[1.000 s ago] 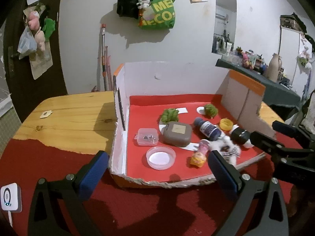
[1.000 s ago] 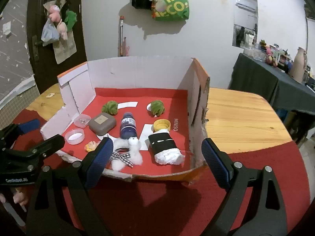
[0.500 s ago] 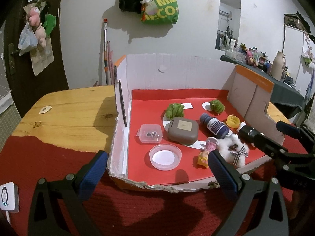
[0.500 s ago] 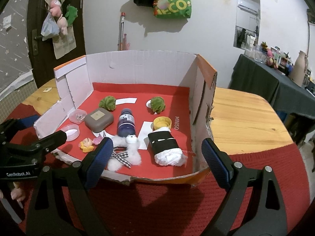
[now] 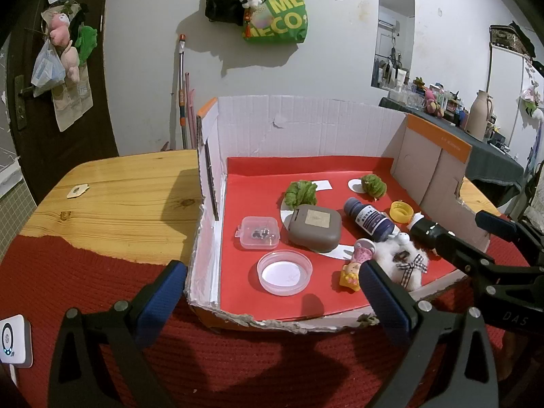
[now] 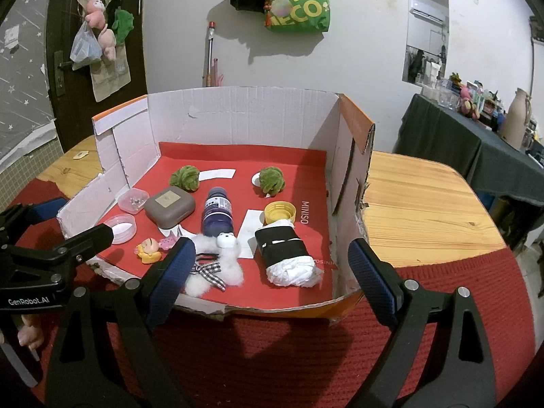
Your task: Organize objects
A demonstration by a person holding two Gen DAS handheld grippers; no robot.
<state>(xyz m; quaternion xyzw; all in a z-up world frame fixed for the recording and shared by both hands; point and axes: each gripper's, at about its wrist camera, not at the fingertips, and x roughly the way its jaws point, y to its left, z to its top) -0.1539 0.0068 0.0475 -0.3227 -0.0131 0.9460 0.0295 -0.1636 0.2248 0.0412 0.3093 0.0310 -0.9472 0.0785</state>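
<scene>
A cardboard box (image 5: 306, 125) with a red floor holds two green balls (image 5: 301, 193), a brown case (image 5: 314, 227), a clear small box (image 5: 259, 232), a round clear lid (image 5: 284, 272), a dark blue bottle (image 5: 369, 219), a yellow cap (image 5: 400, 211), a white fluffy toy (image 5: 403, 265), a small doll figure (image 5: 352, 273) and a black-and-white roll (image 6: 287, 255). My left gripper (image 5: 272, 295) is open and empty before the box's front left. My right gripper (image 6: 272, 278) is open and empty before the box's front right.
The box stands on a wooden table (image 5: 119, 197) partly covered by a red cloth (image 5: 255, 367). A white device (image 5: 13, 343) lies at the left edge. Bags (image 5: 272, 6) hang on the wall. A side table with clutter (image 6: 476, 108) stands right.
Both grippers have moved slightly nearer and higher toward the box front. Nothing was grasped; the objects inside have not moved.
</scene>
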